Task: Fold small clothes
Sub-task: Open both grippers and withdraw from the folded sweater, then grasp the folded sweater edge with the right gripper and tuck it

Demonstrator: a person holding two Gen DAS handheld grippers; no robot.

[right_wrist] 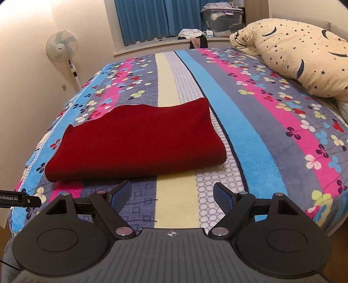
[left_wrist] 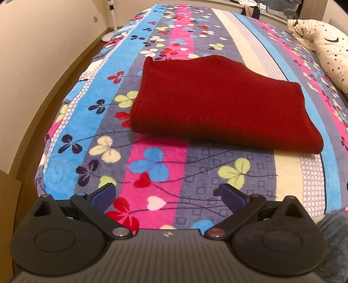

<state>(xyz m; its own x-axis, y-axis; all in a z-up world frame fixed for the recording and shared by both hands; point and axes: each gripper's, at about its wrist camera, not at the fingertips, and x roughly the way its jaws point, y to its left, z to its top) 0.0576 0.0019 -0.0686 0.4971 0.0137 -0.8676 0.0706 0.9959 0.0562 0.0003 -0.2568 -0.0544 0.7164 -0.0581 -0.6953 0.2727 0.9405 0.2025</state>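
Observation:
A dark red knit garment (left_wrist: pixel 219 102) lies folded into a thick rectangle on the flowered striped bedspread (left_wrist: pixel 156 165). It also shows in the right wrist view (right_wrist: pixel 139 141). My left gripper (left_wrist: pixel 168 188) is open and empty, held above the bedspread a little short of the garment's near folded edge. My right gripper (right_wrist: pixel 173 190) is open and empty, also just short of the garment's near edge, toward its right end. Neither gripper touches the garment.
A cream quilt with stars and moons (right_wrist: pixel 300 52) lies bunched at the bed's right side. A standing fan (right_wrist: pixel 63 48) is by the left wall. Blue curtains (right_wrist: pixel 156 19) and a sill with clutter (right_wrist: pixel 219 19) are beyond the bed. The left gripper's body (right_wrist: pixel 19 199) shows at the left edge.

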